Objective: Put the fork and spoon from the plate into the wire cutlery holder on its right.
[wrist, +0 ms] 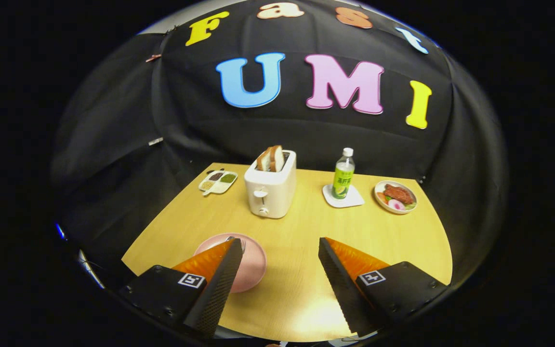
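My gripper (281, 243) is open, its two fingers spread wide above the near part of the wooden table (306, 226), with nothing between them. A pink plate (253, 265) lies under and just beyond the left finger, which hides most of it. The tines of a fork (242, 246) peek out beside that fingertip. I cannot make out a spoon there.
A white toaster (270, 190) with bread slices stands beyond the fingers at mid-table. Behind it to the left lies a small divided dish (218, 182). To the right a green bottle (343, 179) stands on a white coaster, and a plate of food (396, 196) sits further right.
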### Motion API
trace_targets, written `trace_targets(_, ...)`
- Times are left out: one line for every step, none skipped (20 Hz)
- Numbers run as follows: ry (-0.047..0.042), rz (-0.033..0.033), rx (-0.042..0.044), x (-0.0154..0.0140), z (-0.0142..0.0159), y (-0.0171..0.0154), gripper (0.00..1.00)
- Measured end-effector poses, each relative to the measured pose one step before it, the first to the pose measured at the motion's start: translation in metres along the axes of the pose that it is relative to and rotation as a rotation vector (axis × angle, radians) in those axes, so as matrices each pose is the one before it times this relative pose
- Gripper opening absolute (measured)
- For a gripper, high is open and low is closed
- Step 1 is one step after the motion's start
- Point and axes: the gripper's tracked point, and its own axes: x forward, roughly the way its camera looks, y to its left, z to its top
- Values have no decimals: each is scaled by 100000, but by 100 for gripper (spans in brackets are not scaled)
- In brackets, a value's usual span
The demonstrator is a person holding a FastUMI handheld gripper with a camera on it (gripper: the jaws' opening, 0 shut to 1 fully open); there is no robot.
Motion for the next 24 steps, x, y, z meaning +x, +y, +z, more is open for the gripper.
trace_targets(2700, 1255, -2223, 733, -792, 865, 99)
trace_targets(3052, 1386, -2424, 565, -828, 721, 99)
trace_targets(2573, 1681, -1815, 666, -740, 802, 99)
trace_targets(2776, 1531, -1595, 690, -856, 909, 99)
trace_targets(2613, 1599, -948, 619, -821, 811, 99)
trace_targets(2734, 1828, -526, 863, -682, 817, 99)
trace_targets(2633, 2912, -77, 867, -632, 1020, 99)
trace_targets(2510, 2125, 6, 770, -566, 846, 98)
trace_targets(2160, 502, -329, 827, -492, 385, 93)
trace_targets(1970, -30, -573, 980, -469, 137, 91)
trace_targets(2223, 336, -826, 938, -518, 309, 89)
trace_targets(2751, 381, -637, 1135, -660, 306, 89)
trace_targets(2586, 176, 116, 983, -560, 180, 88)
trace_targets(2271, 235, 468, 918, -515, 188, 87)
trace_targets(2318, -99, 354, 828, -353, 50, 87)
trace_targets(1715, -454, 233, 880, -250, -100, 86)
trace_targets(1937, -427, 257, 848, -378, -96, 86)
trace_targets(2168, -709, 453, 836, -475, -206, 86)
trace_targets(2084, -268, 1163, 587, -381, -80, 82)
trace_targets(1830, -216, 752, 445, -380, 51, 76)
trace_targets(1579, -341, 351, 641, -331, 64, 67)
trace_targets(1206, 681, 797, 354, -170, 123, 65)
trace_targets(1060, 84, 499, 349, -177, 166, 61)
trace_targets(1319, 287, 339, 247, -200, 134, 60)
